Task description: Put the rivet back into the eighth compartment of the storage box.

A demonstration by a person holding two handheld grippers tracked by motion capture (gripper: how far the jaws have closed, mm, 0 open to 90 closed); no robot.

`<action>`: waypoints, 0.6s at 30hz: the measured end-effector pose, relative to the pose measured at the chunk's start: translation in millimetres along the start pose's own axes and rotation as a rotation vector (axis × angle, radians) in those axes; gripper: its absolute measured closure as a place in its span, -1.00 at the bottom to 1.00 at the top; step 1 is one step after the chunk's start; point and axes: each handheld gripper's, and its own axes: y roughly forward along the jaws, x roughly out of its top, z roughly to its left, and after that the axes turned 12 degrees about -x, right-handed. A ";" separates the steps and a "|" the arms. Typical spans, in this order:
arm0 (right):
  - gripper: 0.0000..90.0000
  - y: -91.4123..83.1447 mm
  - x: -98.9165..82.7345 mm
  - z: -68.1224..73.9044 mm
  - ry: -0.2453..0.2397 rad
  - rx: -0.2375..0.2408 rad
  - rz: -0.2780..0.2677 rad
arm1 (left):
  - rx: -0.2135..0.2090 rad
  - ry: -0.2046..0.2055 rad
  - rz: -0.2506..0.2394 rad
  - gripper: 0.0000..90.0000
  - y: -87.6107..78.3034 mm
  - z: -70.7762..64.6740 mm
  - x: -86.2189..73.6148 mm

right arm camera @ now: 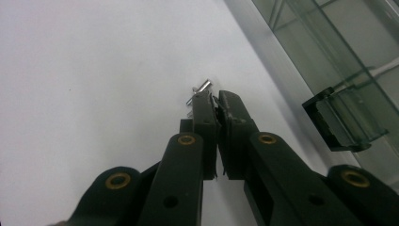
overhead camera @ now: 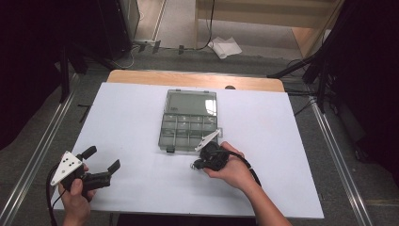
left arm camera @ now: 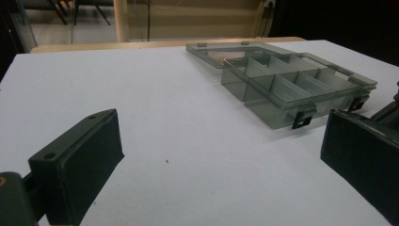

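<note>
Your right claw (right arm camera: 214, 101) is pinched shut on small screws (right arm camera: 200, 90) on the worktop (overhead camera: 131, 117). Next, put them in the box (overhead camera: 188, 122). Left claw (overhead camera: 101, 160) waits wide.

This looks like a lab or recording studio set up for bench work, not a home. A table (overhead camera: 141, 77) with a wooden edge carries a plain white sheet (overhead camera: 131, 122) as a work surface. Black curtains (overhead camera: 28, 70) hang at both sides, and dark stand legs (overhead camera: 301, 68) reach in from the right. Metal rails (overhead camera: 37, 150) run along the grey floor (overhead camera: 320, 141) on either side of the table. Cables (overhead camera: 209, 28) trail across the floor at the back, near a crumpled white paper (overhead camera: 226, 47) and what may be a light wooden frame (overhead camera: 268, 16), though that part is too far off to tell.
</note>
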 end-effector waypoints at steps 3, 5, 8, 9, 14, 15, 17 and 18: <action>0.95 -2.0 0.0 -0.9 0.003 0.001 -0.003 | -0.003 0.004 0.001 -1.00 0.0 0.0 0.0; 0.95 -3.9 -0.1 -1.7 0.007 0.001 -0.001 | -0.003 0.005 0.001 -1.00 -0.1 -0.1 0.0; 0.95 -6.6 0.1 -3.2 0.009 0.004 -0.006 | -0.003 0.006 0.004 -1.00 -0.1 -0.3 0.1; 0.95 -7.6 0.4 -3.7 0.007 0.006 -0.008 | -0.003 0.006 0.004 -1.00 -0.1 -0.4 0.2; 0.95 -12.5 2.9 -4.8 0.001 0.003 -0.012 | -0.004 0.007 0.006 -1.00 0.1 -0.5 0.2; 0.95 -13.7 3.5 -5.1 0.001 0.003 -0.012 | -0.004 0.007 0.006 -1.00 0.1 -0.5 0.2; 0.95 -15.1 4.3 -6.1 0.001 0.003 -0.013 | -0.004 0.007 0.005 -1.00 0.1 -0.5 0.2; 0.95 -15.7 4.6 -6.7 0.002 0.004 -0.014 | -0.004 0.007 0.005 -1.00 0.0 -0.4 0.1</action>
